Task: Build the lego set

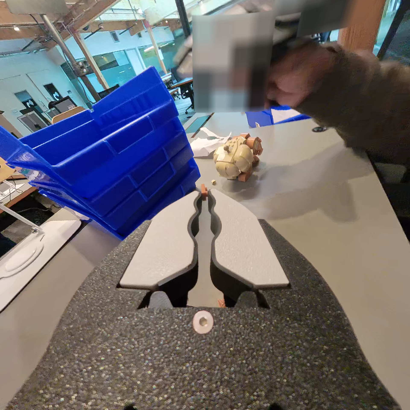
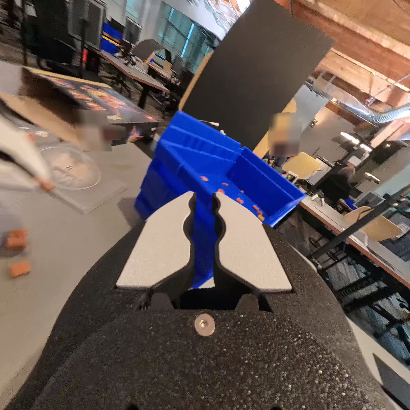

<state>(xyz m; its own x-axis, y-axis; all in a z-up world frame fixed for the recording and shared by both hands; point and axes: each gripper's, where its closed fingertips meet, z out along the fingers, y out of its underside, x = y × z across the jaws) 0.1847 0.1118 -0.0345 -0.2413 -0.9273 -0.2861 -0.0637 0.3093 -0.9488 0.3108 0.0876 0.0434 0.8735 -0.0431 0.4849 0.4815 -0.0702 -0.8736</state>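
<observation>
My left gripper is shut on a small orange-brown lego piece pinched at its fingertips, held above the grey table. A partly built tan and brown lego model lies on the table beyond it, with a tiny tan piece beside it. My right gripper is slightly open and empty, pointing at a tilted blue bin that holds several small orange pieces. Two orange-brown pieces lie blurred on the table at the left of the right wrist view.
A stack of blue bins stands close on the left. Crumpled white paper lies behind the model. A person's hand and sleeve reach in at upper right. A lego box and a clear plastic lid sit at the left. The clear plastic lid is closer to my left gripper, around 25 centimetres from its tips; the right tips are 35 centimetres off.
</observation>
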